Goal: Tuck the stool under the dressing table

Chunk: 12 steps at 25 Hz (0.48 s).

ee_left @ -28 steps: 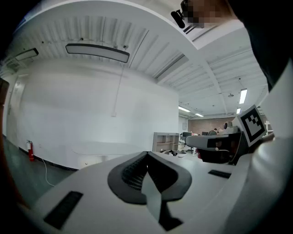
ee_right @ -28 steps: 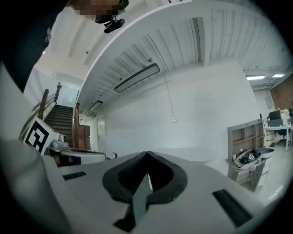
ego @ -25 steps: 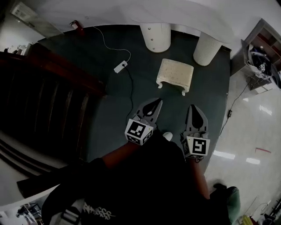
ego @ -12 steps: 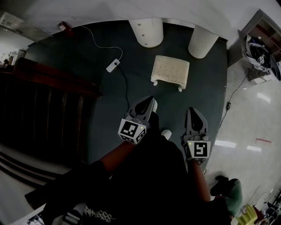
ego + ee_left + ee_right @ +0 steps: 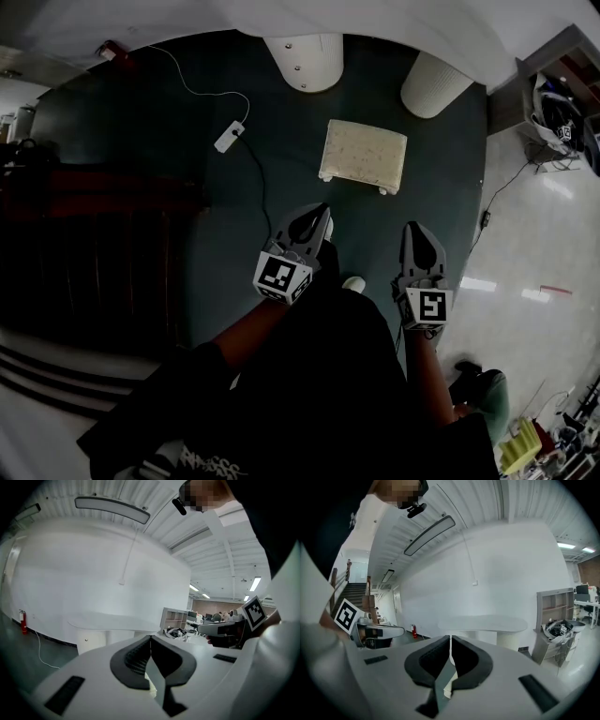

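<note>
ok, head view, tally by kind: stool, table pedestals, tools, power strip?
stool: 1
table pedestals: 2
tools, left tool and right tool, both shut and empty: 2
power strip: 1
Total: 6

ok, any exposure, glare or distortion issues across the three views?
Head view: underexposed, left side nearly black, stool readable; light streaks glare on the glossy floor. Left gripper view and right gripper view: heavy fisheye, black corners, ceiling lamp bowed.

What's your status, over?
Left gripper, right gripper shut, empty, short of stool. Stool out on carpet, not yet under table. Power strip off left, not in the path.
</note>
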Motion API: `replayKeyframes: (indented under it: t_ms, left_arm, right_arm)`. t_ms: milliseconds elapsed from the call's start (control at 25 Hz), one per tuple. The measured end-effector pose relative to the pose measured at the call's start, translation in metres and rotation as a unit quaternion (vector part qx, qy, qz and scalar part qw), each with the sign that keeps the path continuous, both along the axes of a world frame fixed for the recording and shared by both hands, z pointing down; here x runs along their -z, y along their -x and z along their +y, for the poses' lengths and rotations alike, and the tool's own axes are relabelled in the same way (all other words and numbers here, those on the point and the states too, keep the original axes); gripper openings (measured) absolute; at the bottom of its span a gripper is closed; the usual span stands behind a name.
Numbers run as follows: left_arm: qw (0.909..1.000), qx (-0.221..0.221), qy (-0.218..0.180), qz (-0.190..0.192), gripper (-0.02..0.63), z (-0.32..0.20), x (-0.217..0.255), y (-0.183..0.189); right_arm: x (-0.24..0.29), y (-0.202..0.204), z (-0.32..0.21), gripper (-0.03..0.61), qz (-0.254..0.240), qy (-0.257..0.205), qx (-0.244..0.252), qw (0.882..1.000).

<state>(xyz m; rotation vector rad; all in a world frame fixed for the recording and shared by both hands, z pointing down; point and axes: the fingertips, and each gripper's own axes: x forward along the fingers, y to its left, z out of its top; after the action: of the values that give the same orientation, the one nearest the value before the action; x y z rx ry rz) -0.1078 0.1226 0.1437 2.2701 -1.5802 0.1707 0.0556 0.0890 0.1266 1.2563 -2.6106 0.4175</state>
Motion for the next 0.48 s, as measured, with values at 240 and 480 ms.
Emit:
replayKeyframes:
  t_ms: [240,480]
  left_arm:
    - [0.9997,0.001,0.021,0.008,0.017,-0.046,-0.033,0.053]
    - [0.9992,-0.018,0.032,0.019,0.017,-0.083,-0.077,0.083]
  right_arm:
    - [-0.024,0.037,-0.047,0.040,0.013,0.005,-0.013,1.000]
    - [-0.056,0.024,-0.101,0.040,0.048,-0.006,-0.062,0.997]
